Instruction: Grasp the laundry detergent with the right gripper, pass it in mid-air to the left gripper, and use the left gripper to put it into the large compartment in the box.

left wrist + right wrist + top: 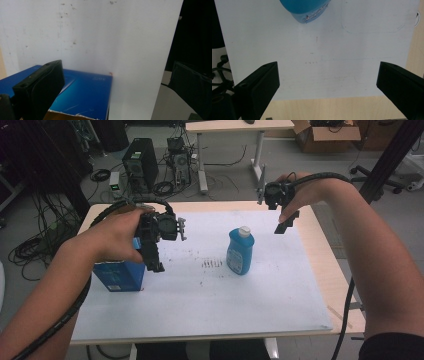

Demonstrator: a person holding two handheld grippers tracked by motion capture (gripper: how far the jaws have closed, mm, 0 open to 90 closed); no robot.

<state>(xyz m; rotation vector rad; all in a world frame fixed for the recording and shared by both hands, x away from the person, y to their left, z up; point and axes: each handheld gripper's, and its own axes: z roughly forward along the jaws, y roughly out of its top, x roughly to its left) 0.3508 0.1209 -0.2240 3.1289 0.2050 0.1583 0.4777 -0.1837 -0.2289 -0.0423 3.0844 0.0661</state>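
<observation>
High view: left gripper (156,251) spread, hovering above blue box (120,276) at left of white sheet (210,305); right gripper (284,220) spread, raised beyond upright blue bottle (240,251).
Left gripper view: box just below jaws, nothing pinched.
Right gripper view: bottle (305,8) ahead, well apart.

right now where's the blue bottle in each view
High view: the blue bottle stands upright mid-table on the white sheet, right of centre.
Left gripper view: not in it; a blue box lies below the jaws.
Right gripper view: the bottle's rounded blue body sits at the top edge, left of centre.
Shared landmark: the white sheet.
</observation>
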